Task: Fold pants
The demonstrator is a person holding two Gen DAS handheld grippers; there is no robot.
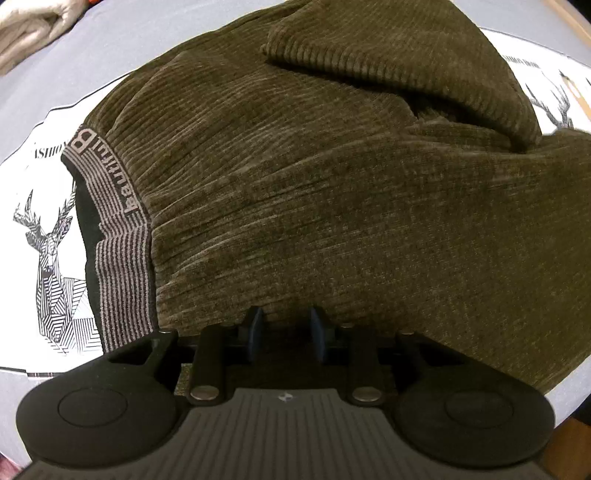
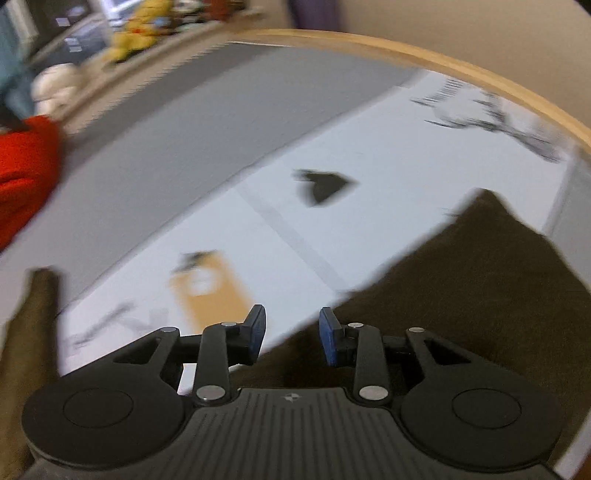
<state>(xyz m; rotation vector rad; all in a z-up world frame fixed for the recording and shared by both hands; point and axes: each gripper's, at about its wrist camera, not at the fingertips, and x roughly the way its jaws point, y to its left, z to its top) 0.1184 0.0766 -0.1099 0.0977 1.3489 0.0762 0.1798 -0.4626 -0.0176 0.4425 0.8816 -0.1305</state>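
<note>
We pressed our left gripper (image 1: 284,328) onto the olive pants (image 1: 332,192) beside the waistband (image 1: 122,236), pinching cloth (mid-fold, we judged), our right gripper (image 2: 291,334) spread, empty, needing a hem.

Bed covered by a grey sheet (image 2: 177,122) with a white panel (image 2: 369,177) printed with line-drawn deer (image 1: 48,254) and lettering. Right wrist view is motion-blurred: light wooden bed edge (image 2: 424,59) arcs across the upper right, beige wall (image 2: 480,26) behind it. Red fabric (image 2: 26,166) at the left edge, a yellow soft toy (image 2: 136,33) and clutter at upper left, details unreadable. Cream bedding (image 1: 29,26) bunched in the upper left corner of the left wrist view. Lighting is soft and even.
</note>
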